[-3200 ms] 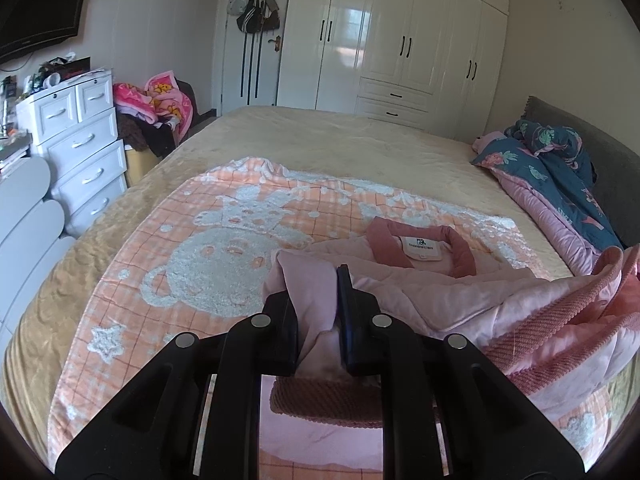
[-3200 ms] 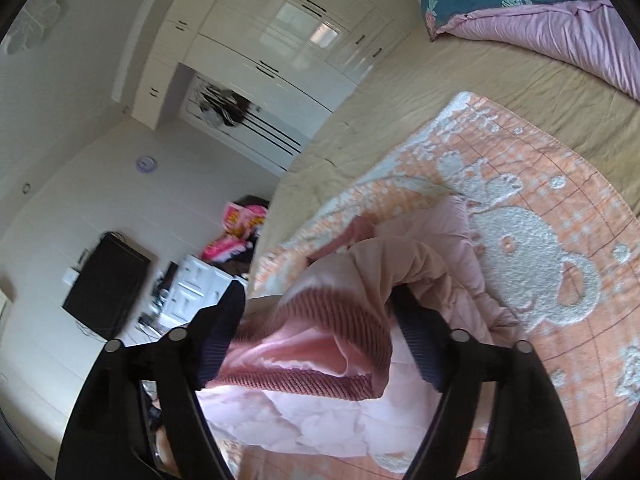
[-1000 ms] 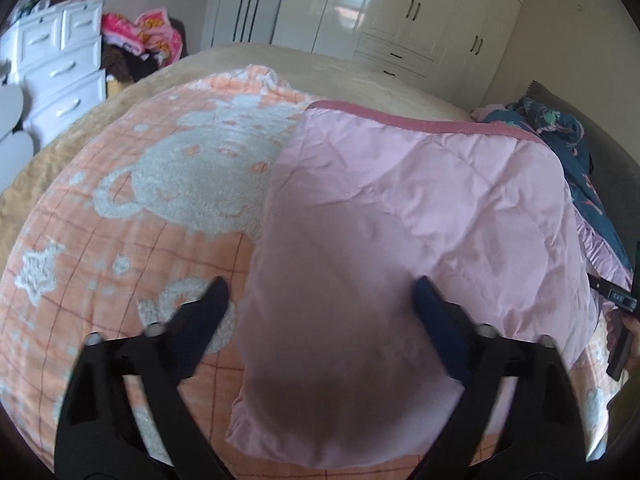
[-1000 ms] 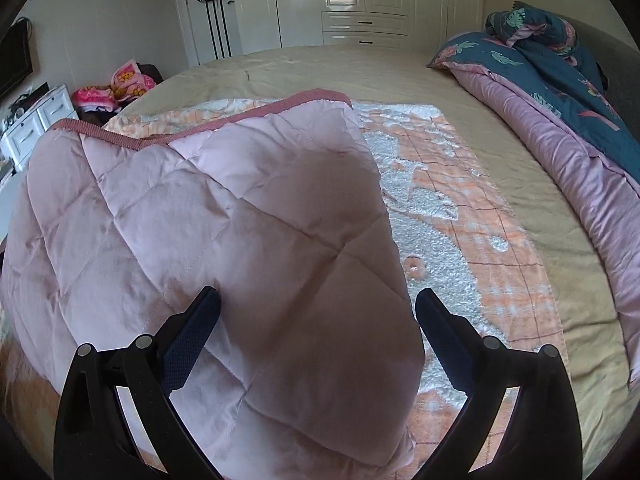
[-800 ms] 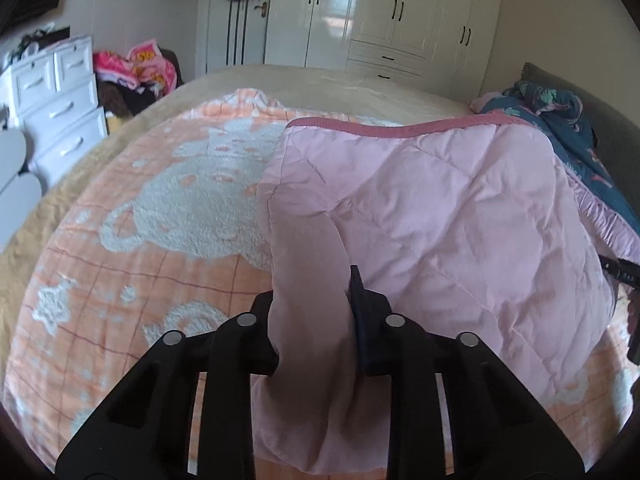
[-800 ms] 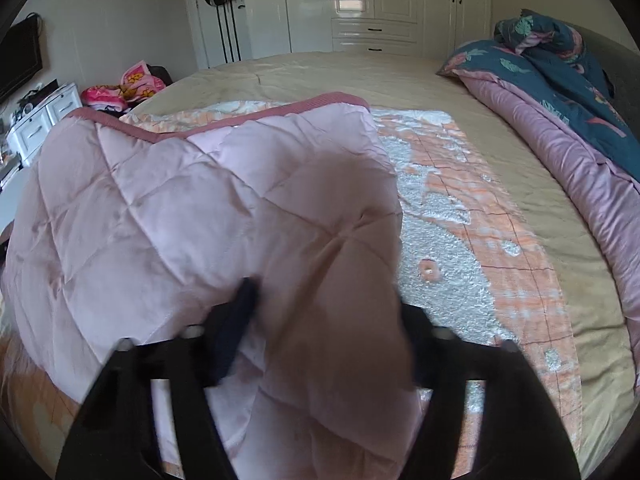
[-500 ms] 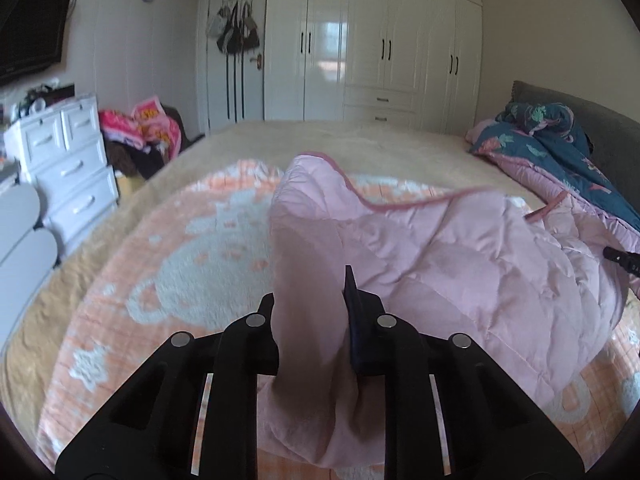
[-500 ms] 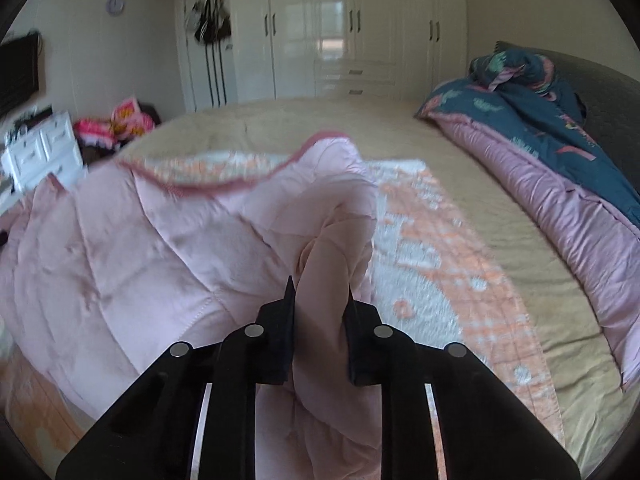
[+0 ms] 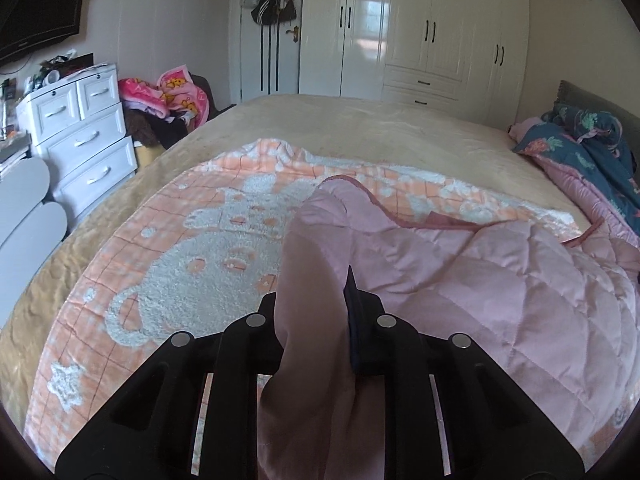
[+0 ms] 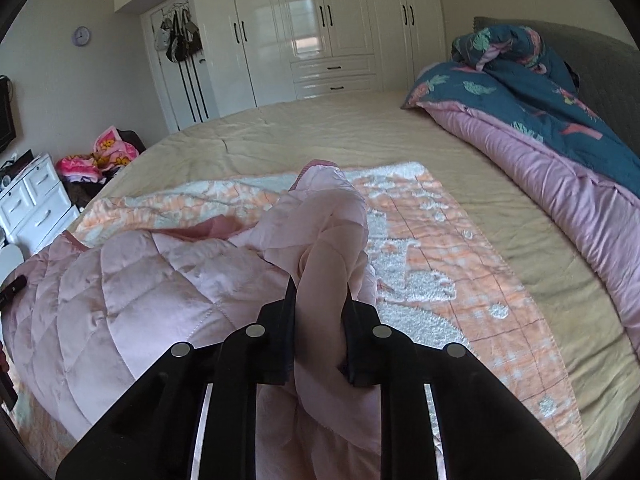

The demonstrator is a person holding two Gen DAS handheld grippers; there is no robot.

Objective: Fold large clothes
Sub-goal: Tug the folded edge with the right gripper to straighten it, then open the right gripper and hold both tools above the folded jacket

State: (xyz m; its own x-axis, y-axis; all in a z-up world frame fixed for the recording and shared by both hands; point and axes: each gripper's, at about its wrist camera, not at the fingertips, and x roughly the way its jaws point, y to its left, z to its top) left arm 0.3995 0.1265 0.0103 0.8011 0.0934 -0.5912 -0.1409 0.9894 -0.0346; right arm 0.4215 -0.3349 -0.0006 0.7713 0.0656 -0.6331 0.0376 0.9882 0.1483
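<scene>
Jacket [image 9: 500, 296], pink and quilted, on the bear blanket [image 9: 192, 264] at 6 o'clock of the bed [image 9: 360, 128]; left tool [image 9: 312, 292] and right tool [image 10: 320, 292], open a second ago, now pinch its near corners, readying the next fold.

Ahead of you a tan bedspread [image 9: 360, 128] carries an orange bear-pattern blanket [image 9: 192, 264]. A white wardrobe [image 9: 420, 28] fills the far wall, with bags [image 9: 272, 0] hung on the door beside it. A white drawer chest [image 9: 80, 128] stands left; a blue floral quilt [image 10: 520, 92] lies right.
</scene>
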